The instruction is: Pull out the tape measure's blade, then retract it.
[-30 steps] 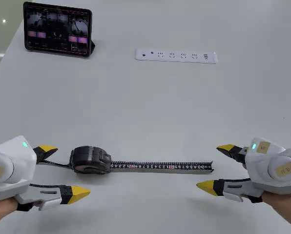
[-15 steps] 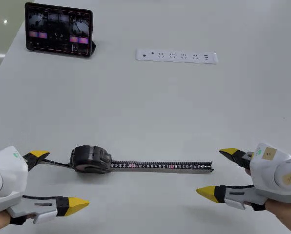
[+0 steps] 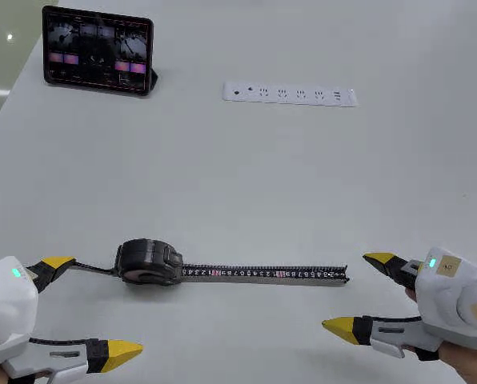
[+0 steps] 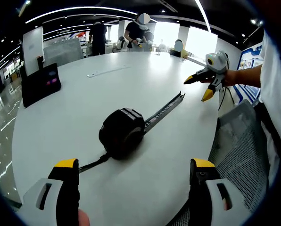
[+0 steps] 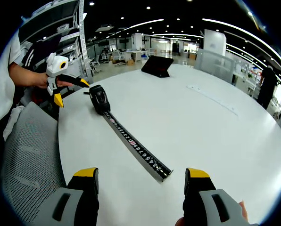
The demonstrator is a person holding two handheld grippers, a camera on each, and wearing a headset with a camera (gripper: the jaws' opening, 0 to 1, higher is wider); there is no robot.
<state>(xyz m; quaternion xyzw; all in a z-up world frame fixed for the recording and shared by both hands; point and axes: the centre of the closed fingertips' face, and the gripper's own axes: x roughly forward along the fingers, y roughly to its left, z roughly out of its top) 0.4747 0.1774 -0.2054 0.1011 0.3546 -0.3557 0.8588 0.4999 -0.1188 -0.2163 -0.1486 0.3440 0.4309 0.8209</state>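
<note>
White table (image 3: pixel 246 176) – tape measure (image 3: pixel 148 262) blade (image 3: pixel 262 274) out; left claw (image 3: pixel 94 305), right claw (image 3: pixel 350 291) wide open – empty.

Bright, even light pours from overhead onto the white table (image 3: pixel 246 176), and the head view is crisp all over. Soft, pale shadows lie just under the right gripper (image 3: pixel 358 291) fingers. Both gripper views bow hard at the edges. Ceiling light strips (image 4: pixel 84 9) curve far beyond the fingers, and the windows (image 4: pixel 199 42) blow out white there.
</note>
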